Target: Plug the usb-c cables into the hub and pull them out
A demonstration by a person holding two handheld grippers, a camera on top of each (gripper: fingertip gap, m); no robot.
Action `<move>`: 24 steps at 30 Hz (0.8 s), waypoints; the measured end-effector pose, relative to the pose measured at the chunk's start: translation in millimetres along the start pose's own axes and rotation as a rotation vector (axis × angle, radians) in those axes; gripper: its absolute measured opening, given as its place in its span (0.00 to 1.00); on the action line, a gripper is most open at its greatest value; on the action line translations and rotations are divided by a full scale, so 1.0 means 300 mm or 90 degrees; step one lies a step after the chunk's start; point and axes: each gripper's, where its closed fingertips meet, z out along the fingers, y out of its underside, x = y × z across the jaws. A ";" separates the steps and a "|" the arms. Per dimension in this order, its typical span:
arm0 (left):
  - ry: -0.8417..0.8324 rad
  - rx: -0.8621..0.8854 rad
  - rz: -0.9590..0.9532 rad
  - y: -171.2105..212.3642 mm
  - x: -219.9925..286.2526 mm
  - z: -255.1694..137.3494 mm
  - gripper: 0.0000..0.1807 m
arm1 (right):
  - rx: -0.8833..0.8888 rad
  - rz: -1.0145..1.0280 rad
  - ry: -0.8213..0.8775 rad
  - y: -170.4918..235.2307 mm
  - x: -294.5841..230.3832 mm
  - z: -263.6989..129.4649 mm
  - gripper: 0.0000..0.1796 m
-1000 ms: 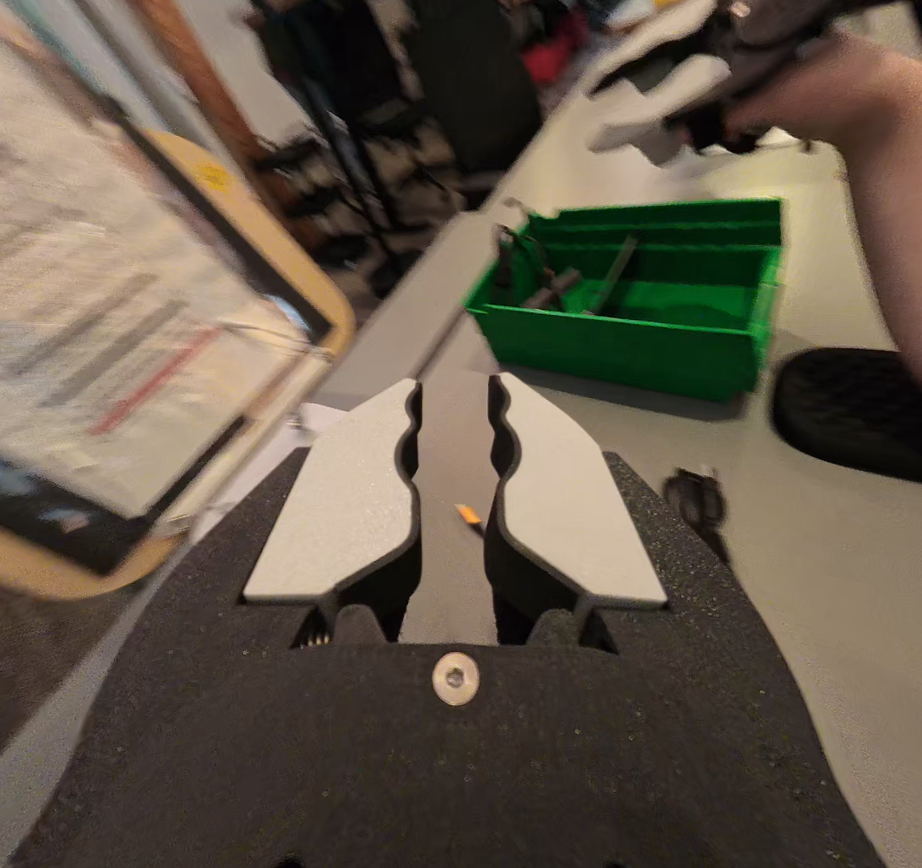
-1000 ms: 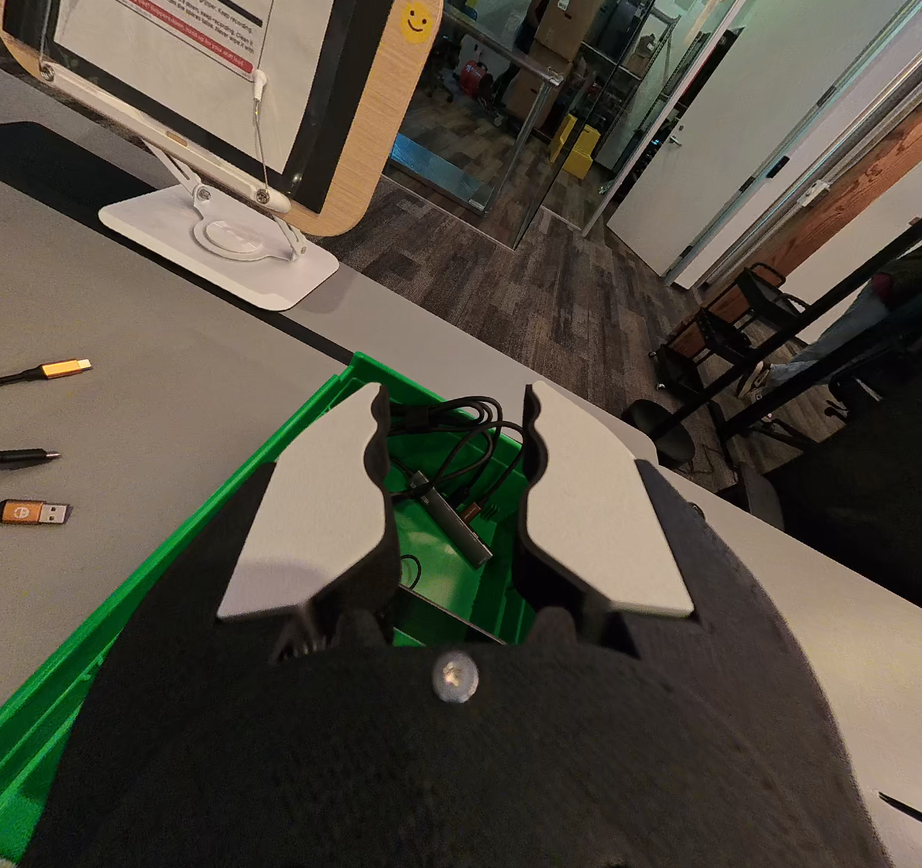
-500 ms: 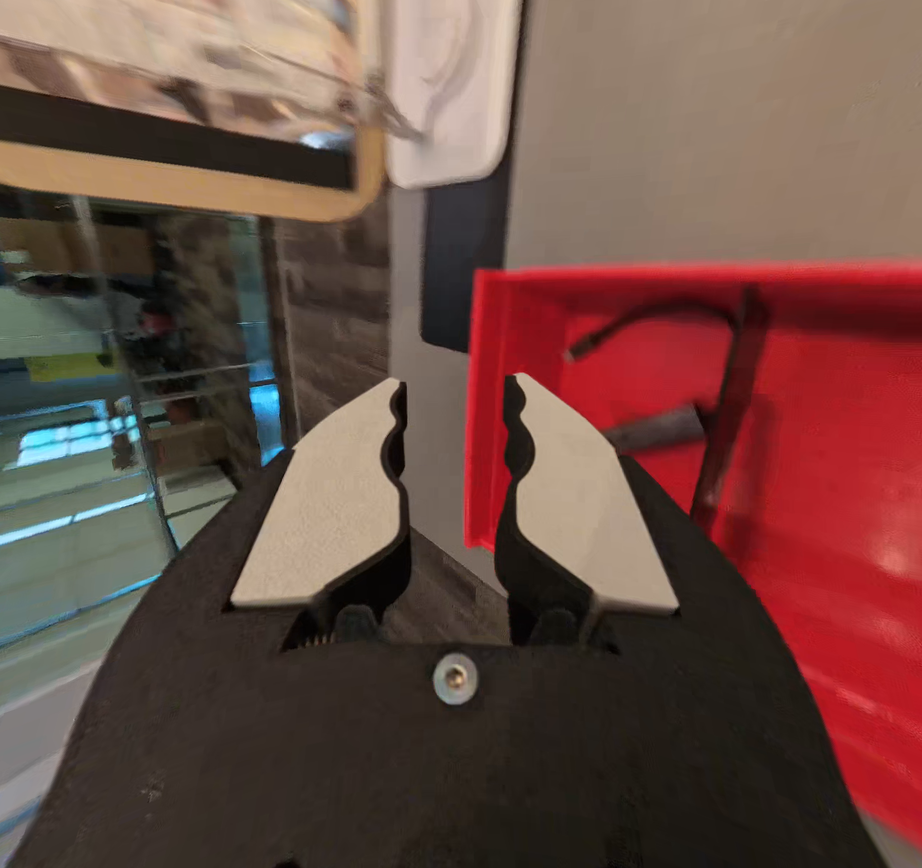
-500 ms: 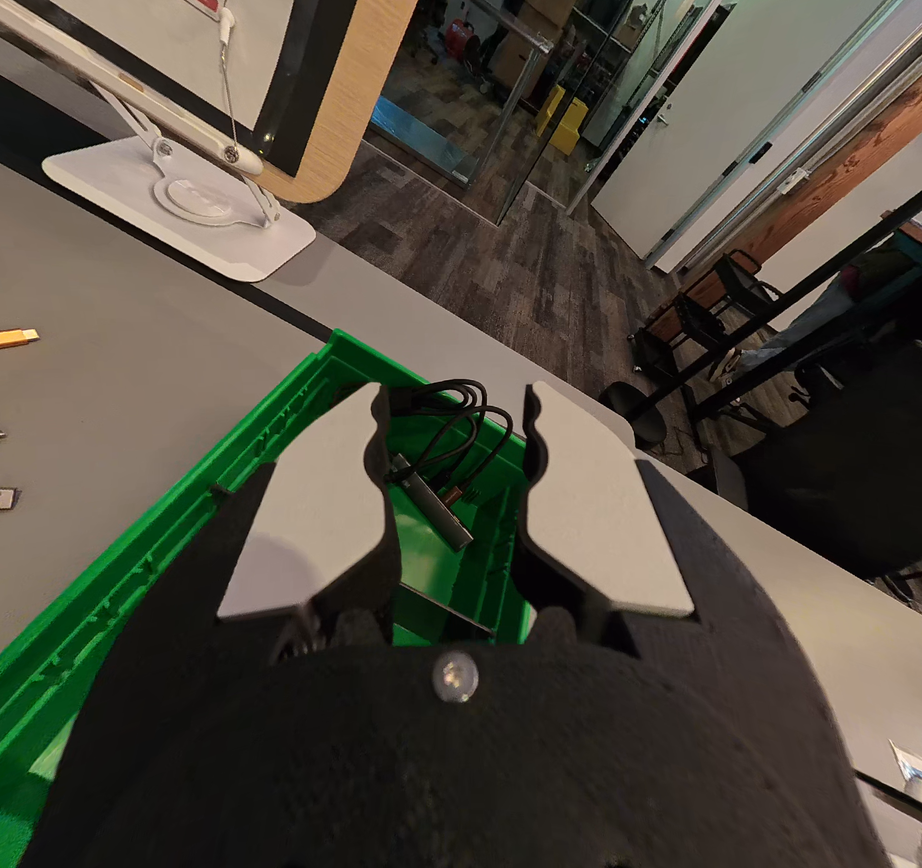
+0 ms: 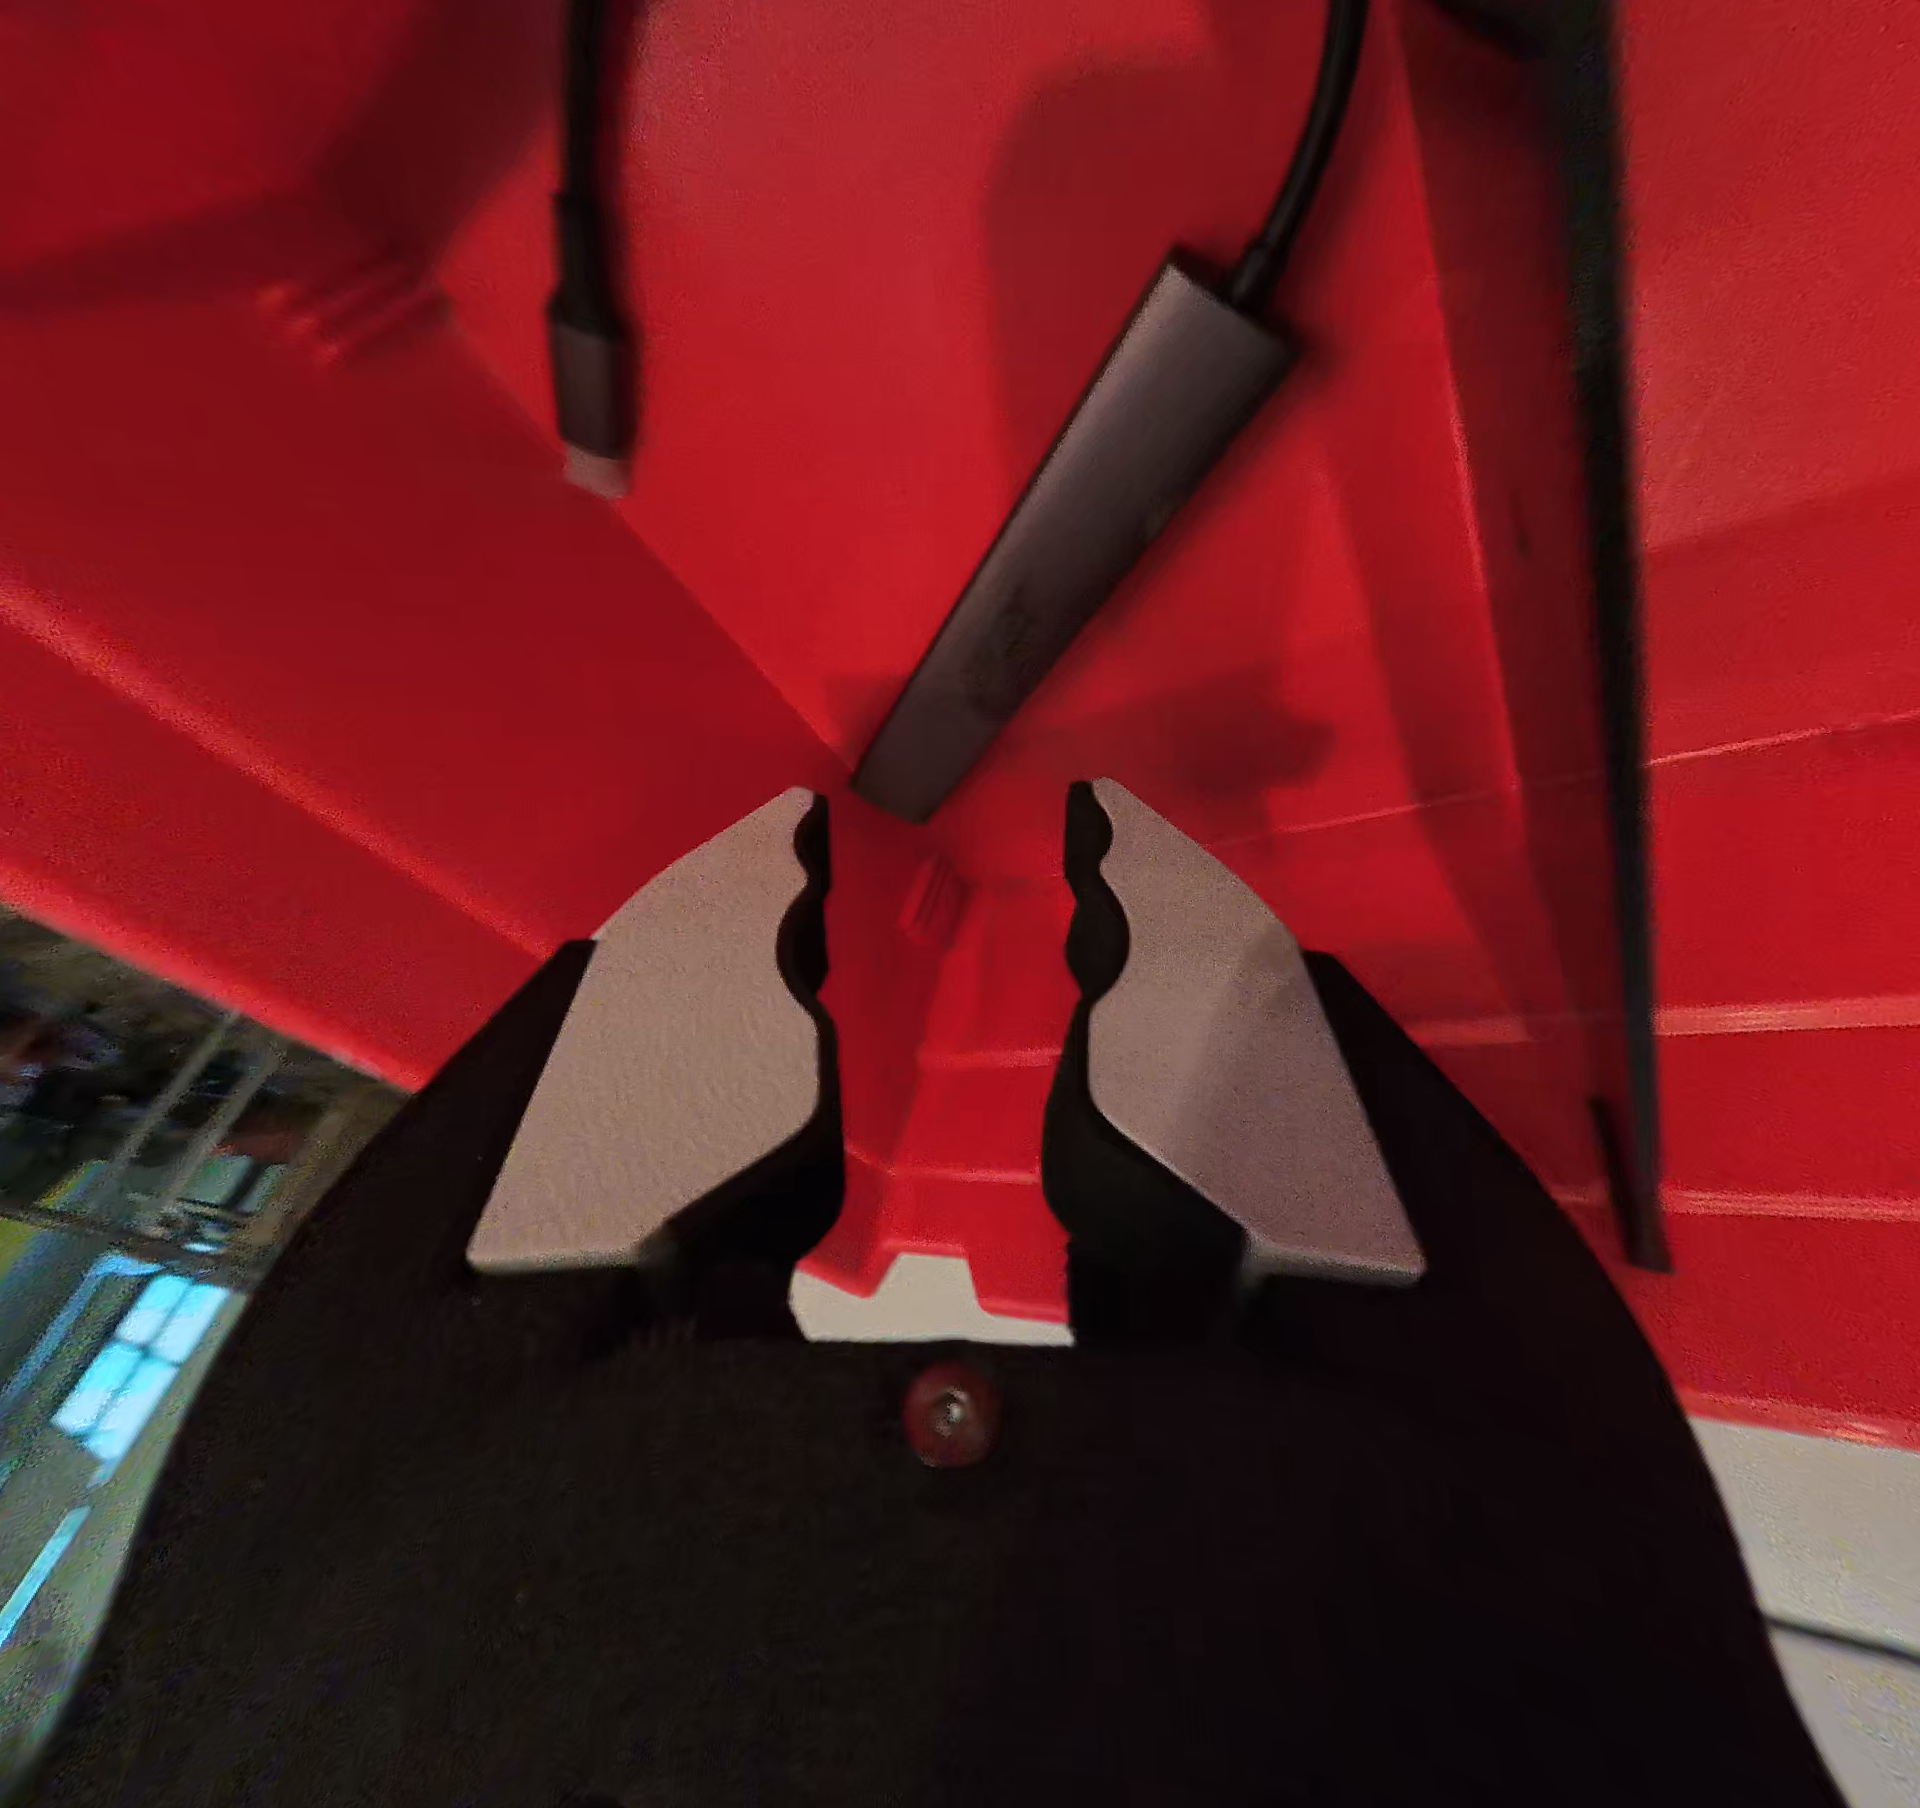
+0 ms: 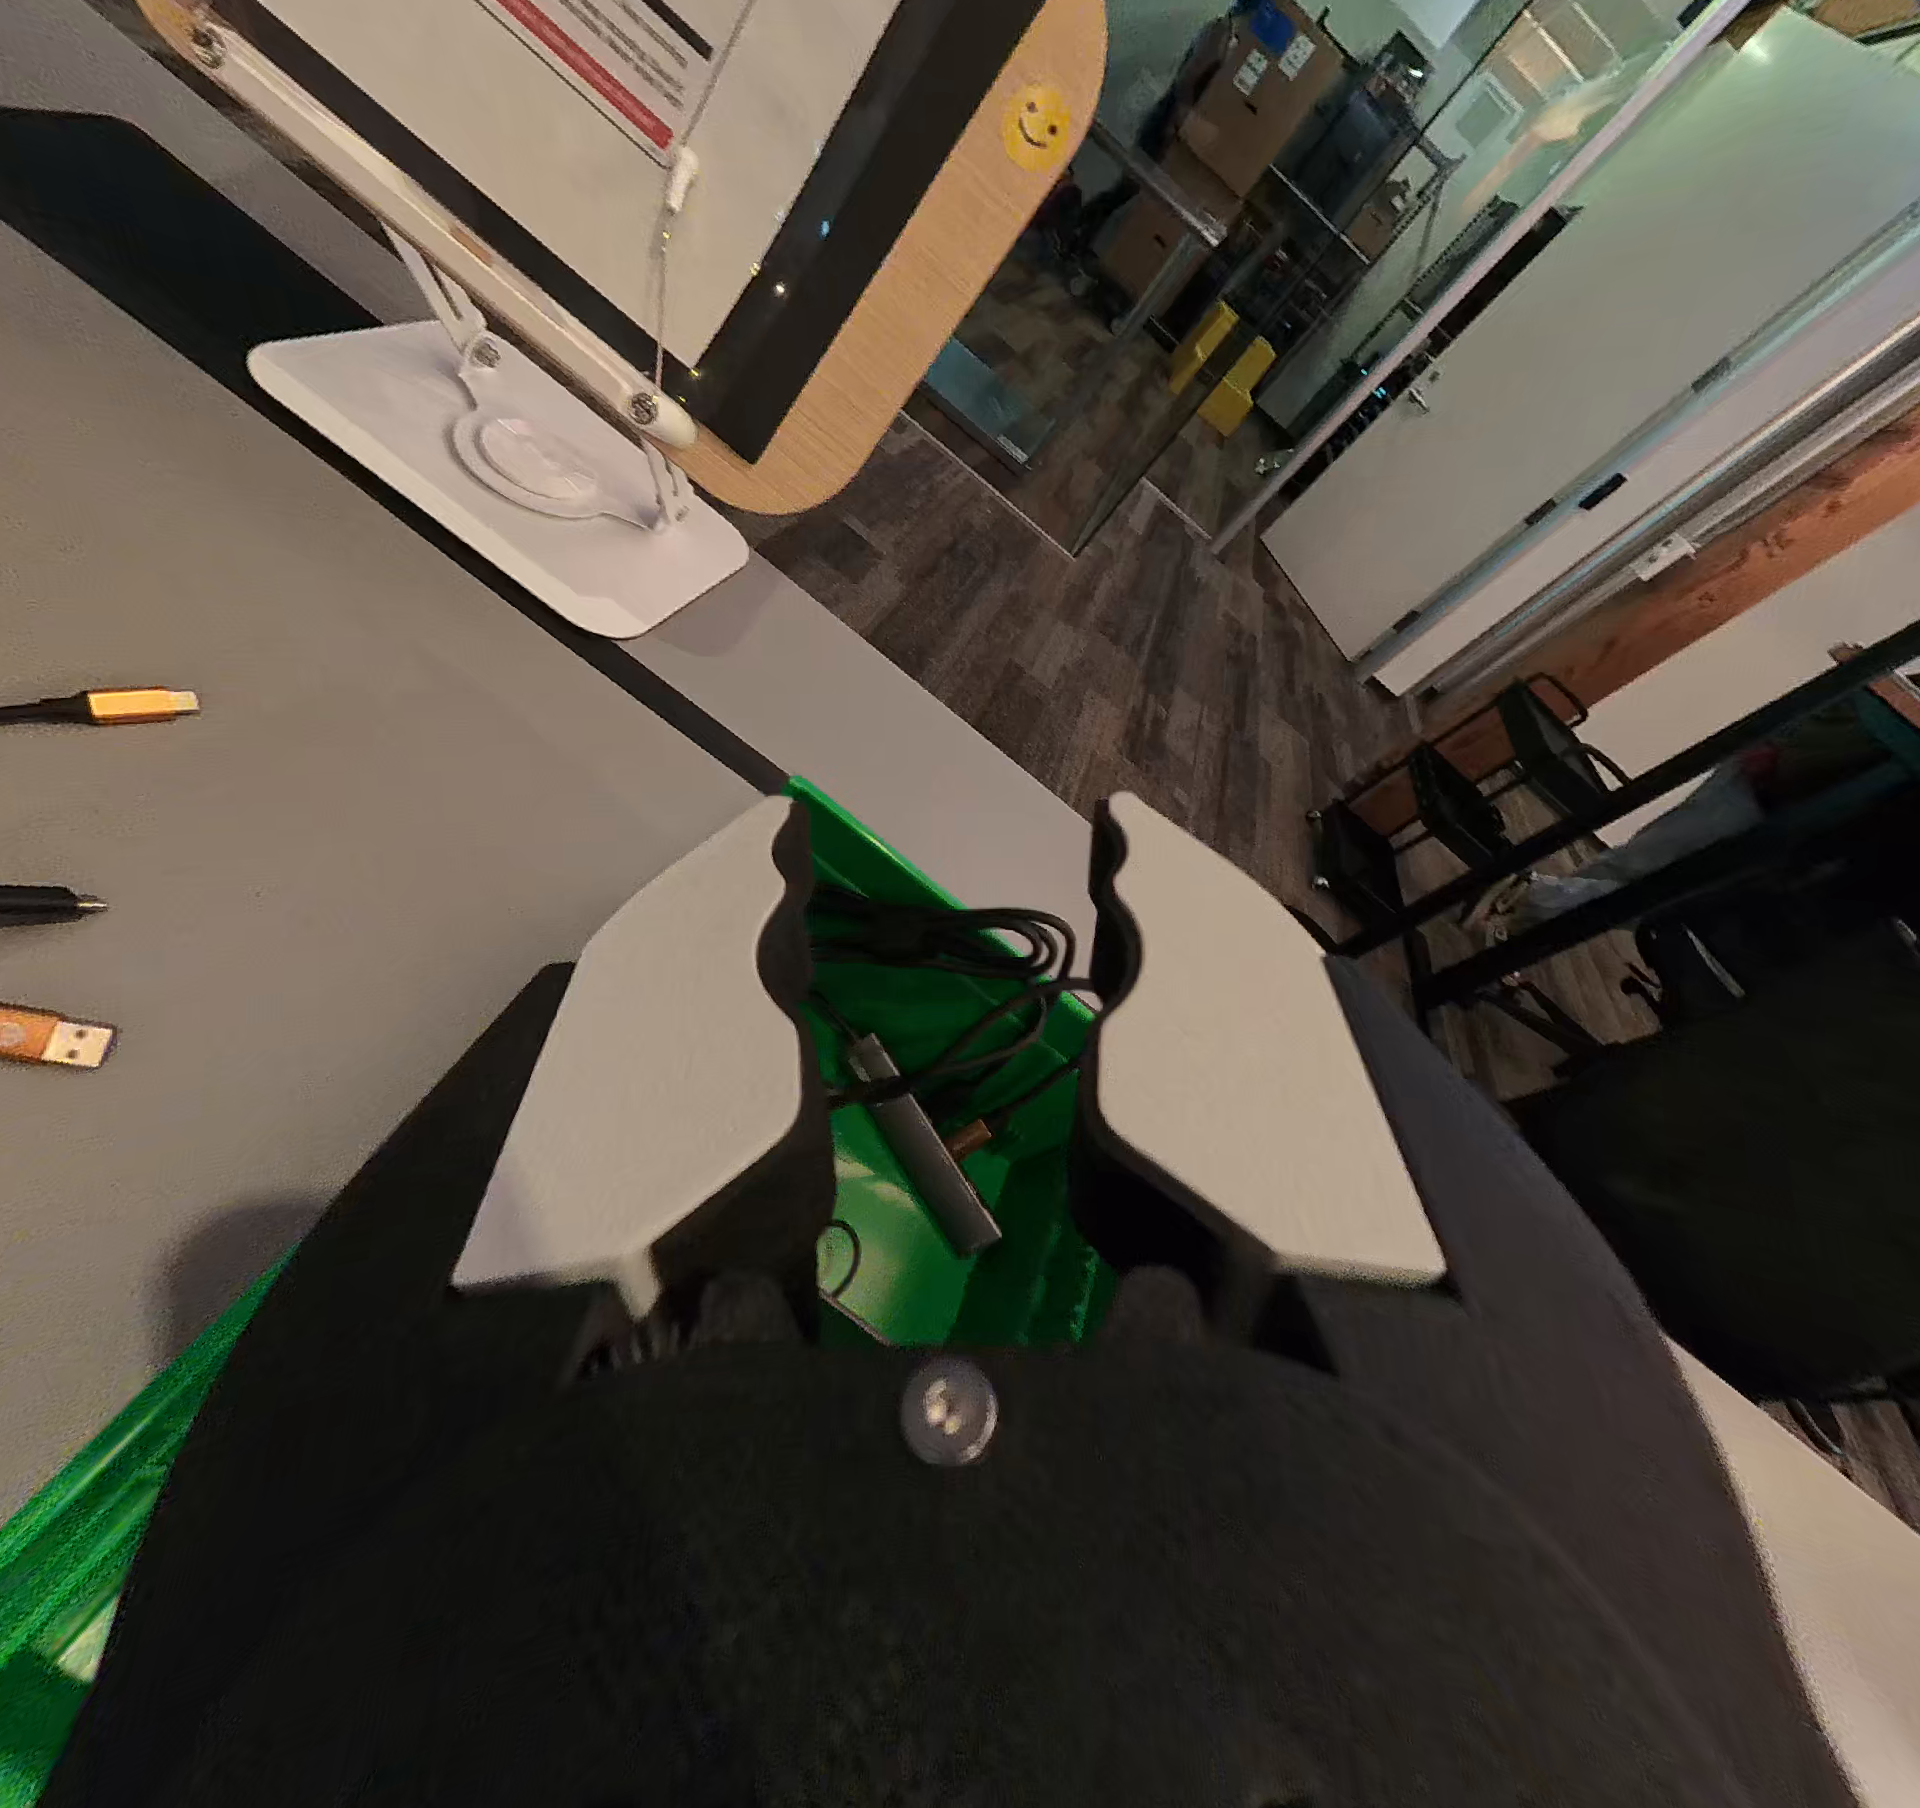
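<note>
In the left wrist view, my left gripper (image 5: 945,802) is open and empty inside a red bin (image 5: 312,615), its tips just short of the near end of a slim grey hub (image 5: 1081,532) with a black lead. A grey USB-C plug (image 5: 594,387) on a black cable lies to the hub's left. In the right wrist view, my right gripper (image 6: 945,823) is open and empty above a green bin (image 6: 904,1020) that holds another grey hub (image 6: 925,1156) and coiled black cable (image 6: 966,937).
A dark divider bar (image 5: 1610,511) runs down the red bin's right side. On the grey table (image 6: 312,771) left of the green bin lie an orange plug (image 6: 140,704), a black plug (image 6: 52,904) and an orange USB-A plug (image 6: 52,1036). A sign on a white stand (image 6: 499,470) stands behind, near the table edge. The grippers' ends are close to 65 cm from one another. The right gripper is farther from the grey USB-C plug (image 5: 594,387), some 55 cm, than the left, some 7 cm.
My left gripper swung from over the table, past the sign, down into the red bin near the hub. My right gripper stayed over the green bin, shifting slightly; both remain open.
</note>
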 end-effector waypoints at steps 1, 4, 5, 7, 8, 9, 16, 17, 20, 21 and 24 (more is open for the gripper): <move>0.009 -0.010 0.023 0.003 0.006 0.022 0.24 | 0.003 0.000 -0.006 -0.004 -0.008 0.006 0.29; 0.039 -0.018 0.060 0.003 0.021 0.075 0.29 | -0.006 -0.001 -0.018 -0.001 -0.025 0.031 0.29; 0.030 -0.013 0.062 -0.005 0.007 0.086 0.29 | -0.009 -0.003 -0.025 0.000 -0.034 0.041 0.29; 0.040 0.003 0.054 -0.029 -0.004 0.105 0.27 | -0.013 -0.008 -0.045 -0.001 -0.059 0.058 0.29; 0.065 0.002 0.058 -0.034 0.005 0.110 0.22 | -0.017 -0.015 -0.053 0.000 -0.071 0.065 0.29; 0.091 -0.001 0.063 -0.033 0.015 0.111 0.21 | -0.022 -0.025 -0.056 0.001 -0.080 0.070 0.29; 0.137 -0.018 0.055 -0.029 0.034 0.114 0.16 | -0.026 -0.053 -0.074 -0.009 -0.111 0.082 0.29; 0.142 -0.025 0.048 -0.025 0.040 0.114 0.15 | -0.024 -0.052 -0.075 -0.011 -0.111 0.080 0.29; 0.190 -0.106 -0.013 0.025 0.082 0.106 0.15 | -0.013 -0.047 -0.080 -0.018 -0.113 0.073 0.29; 0.198 -0.131 -0.034 0.043 0.091 0.095 0.15 | -0.010 -0.046 -0.080 -0.020 -0.112 0.071 0.29; 0.169 -0.181 -0.048 0.088 0.078 0.023 0.14 | -0.001 -0.041 -0.082 -0.024 -0.109 0.065 0.29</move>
